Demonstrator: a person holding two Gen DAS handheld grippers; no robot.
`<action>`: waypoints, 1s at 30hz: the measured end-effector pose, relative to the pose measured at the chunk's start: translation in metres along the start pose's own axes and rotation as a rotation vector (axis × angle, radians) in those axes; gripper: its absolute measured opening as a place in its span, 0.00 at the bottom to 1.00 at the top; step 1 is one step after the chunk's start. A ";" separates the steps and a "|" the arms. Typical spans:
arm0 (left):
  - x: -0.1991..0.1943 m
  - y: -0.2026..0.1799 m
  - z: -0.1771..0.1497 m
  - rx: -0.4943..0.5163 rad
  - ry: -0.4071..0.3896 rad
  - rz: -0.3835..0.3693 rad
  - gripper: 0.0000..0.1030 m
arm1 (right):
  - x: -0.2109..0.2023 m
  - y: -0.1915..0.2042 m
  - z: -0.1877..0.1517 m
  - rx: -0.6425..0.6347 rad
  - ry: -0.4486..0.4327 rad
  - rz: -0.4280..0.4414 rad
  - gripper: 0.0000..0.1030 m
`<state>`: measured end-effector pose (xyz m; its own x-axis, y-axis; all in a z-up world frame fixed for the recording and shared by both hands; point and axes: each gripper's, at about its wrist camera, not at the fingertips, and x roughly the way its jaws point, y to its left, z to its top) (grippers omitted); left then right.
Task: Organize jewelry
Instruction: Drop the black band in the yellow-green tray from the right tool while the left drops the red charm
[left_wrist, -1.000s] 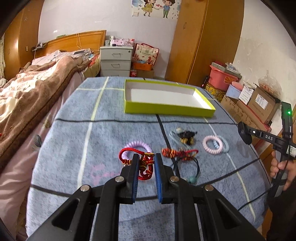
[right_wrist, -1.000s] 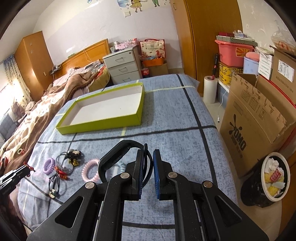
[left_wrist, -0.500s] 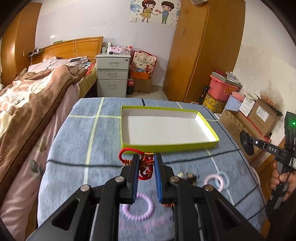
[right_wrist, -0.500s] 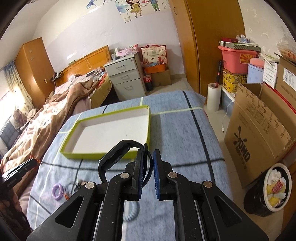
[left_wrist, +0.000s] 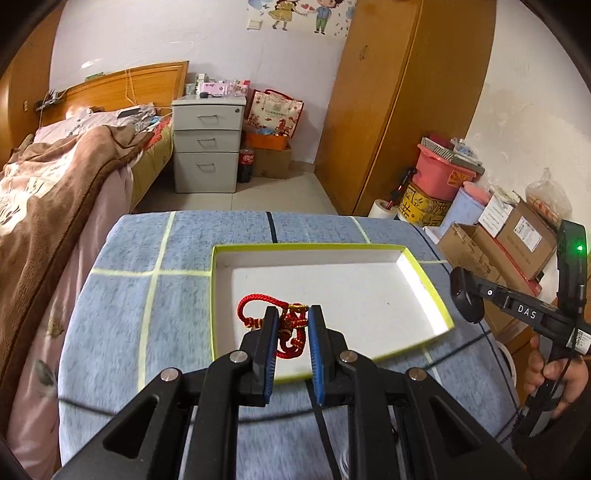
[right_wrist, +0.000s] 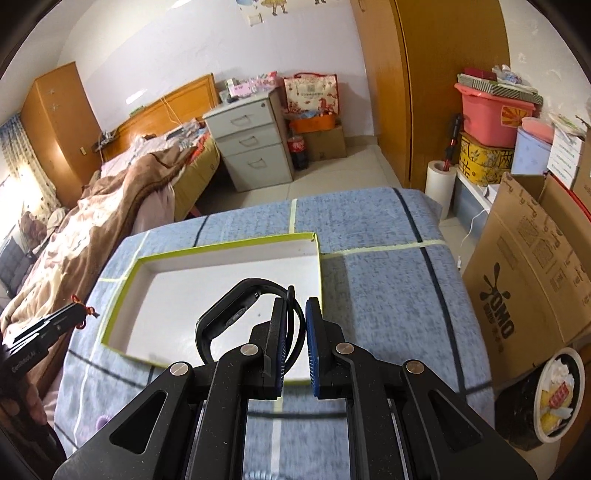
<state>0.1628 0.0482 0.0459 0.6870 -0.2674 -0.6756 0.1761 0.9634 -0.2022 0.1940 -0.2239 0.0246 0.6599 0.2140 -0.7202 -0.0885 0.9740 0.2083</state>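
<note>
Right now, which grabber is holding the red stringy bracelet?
The left gripper. Its blue pads pinch the red braided bracelet over the white tray. The right gripper holds a black wristband instead.

Blue blanket (right_wrist: 388, 266) motion-blurred, black band (right_wrist: 236, 314) partly hidden

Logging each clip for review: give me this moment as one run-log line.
left gripper: shut on red cord bracelet | right gripper: shut on black wristband | both above green-rimmed tray | tray: nothing in it
</note>
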 end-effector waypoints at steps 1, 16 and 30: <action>0.007 0.001 0.003 -0.005 0.007 0.000 0.16 | 0.006 0.000 0.002 -0.002 0.008 -0.004 0.10; 0.084 0.007 0.024 -0.034 0.118 -0.006 0.16 | 0.069 -0.004 0.017 0.011 0.096 -0.053 0.10; 0.113 0.013 0.017 -0.046 0.186 0.017 0.16 | 0.087 0.011 0.019 -0.047 0.114 -0.099 0.10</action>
<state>0.2548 0.0306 -0.0204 0.5471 -0.2539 -0.7976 0.1297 0.9671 -0.2189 0.2644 -0.1963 -0.0235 0.5782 0.1211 -0.8069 -0.0640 0.9926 0.1031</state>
